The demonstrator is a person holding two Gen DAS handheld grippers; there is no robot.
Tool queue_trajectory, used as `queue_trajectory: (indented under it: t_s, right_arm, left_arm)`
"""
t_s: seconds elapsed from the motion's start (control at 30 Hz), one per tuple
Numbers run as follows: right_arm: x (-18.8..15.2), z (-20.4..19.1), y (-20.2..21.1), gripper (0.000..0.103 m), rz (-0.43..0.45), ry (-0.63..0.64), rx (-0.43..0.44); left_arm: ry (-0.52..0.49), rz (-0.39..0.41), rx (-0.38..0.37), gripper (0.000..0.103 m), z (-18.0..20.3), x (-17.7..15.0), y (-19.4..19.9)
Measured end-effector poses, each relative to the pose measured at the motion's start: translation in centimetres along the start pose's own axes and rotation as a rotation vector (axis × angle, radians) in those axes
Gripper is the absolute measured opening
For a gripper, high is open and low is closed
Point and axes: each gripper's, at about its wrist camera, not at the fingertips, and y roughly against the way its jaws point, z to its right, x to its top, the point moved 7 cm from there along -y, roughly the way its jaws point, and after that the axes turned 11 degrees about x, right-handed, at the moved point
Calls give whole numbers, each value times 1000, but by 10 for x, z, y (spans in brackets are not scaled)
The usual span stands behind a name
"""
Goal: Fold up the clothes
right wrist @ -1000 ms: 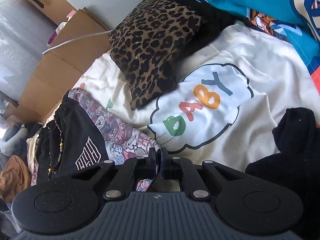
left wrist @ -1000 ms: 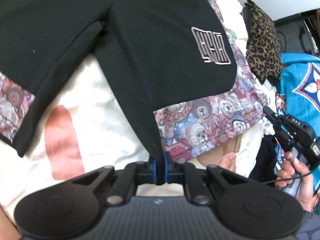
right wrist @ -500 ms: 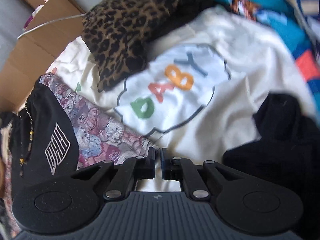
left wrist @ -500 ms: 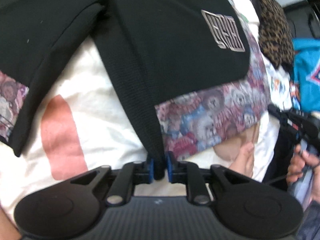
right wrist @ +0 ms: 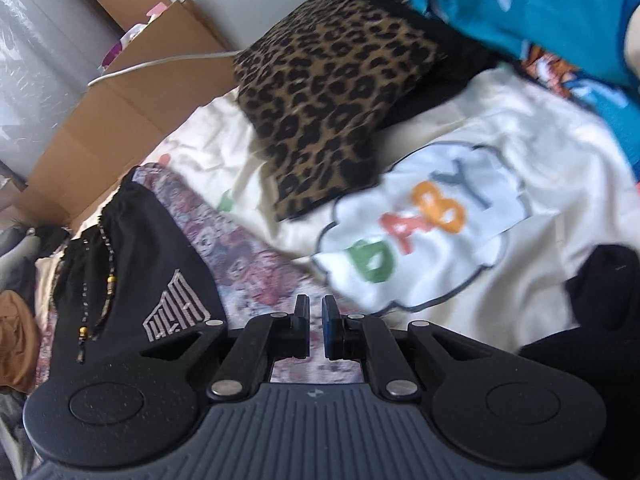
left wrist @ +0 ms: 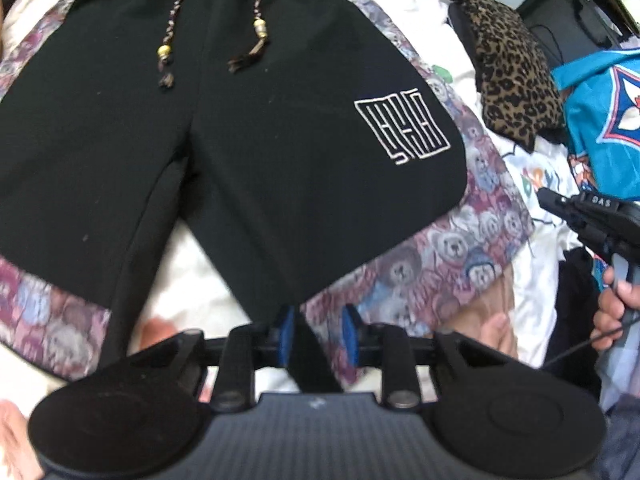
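- The black fabric shorts with side panels of teddy-bear print lie spread flat on the cream bed sheet and fill the middle and the upper left of the left wrist view; in the right wrist view they are at the lower left.
- A braided drawstring with gold beads hangs from the waistband at the top of the frame, and a white line logo sits on the leg at the right.
- The left gripper is at the lower middle of its view. Its jaws are opening; the hem of the right leg lies between the blue pads, but they stand apart from it and do not press it.
- The right gripper is over the bear-print edge of the shorts at the lower middle of its own view. Its fingers are almost pressed together, with only a thin gap and nothing between them. In the left wrist view it appears at the right edge, held by a hand.
- A leopard-print cushion rests on the sheet at the upper middle of the right wrist view.
- Just below the cushion is a white cloud print with the coloured letters "BABY".
- A turquoise printed cloth is in the upper right corner, a black garment at the right edge, and brown cardboard boxes at the upper left.
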Motion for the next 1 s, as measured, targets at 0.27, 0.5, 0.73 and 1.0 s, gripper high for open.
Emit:
queue_trajectory:
  t_s: [0.27,0.5,0.73,1.0]
  right_arm:
    - [1,-26,-38,6,-22,73,45]
    - [-8,2,-47,9,-77,57,-77]
    - [-25,22,-26,9,-121,-10,-152]
    - [-17,17,-3,31,-101,-38,-120]
  left_arm:
    - [57,-20,47,27,-1,0,-38]
    - [92,-100,50,27,-4,-26,-45]
    - [88,-172,51,22,-13,0,-20]
    - [64,-139,120,22,-52,42,27]
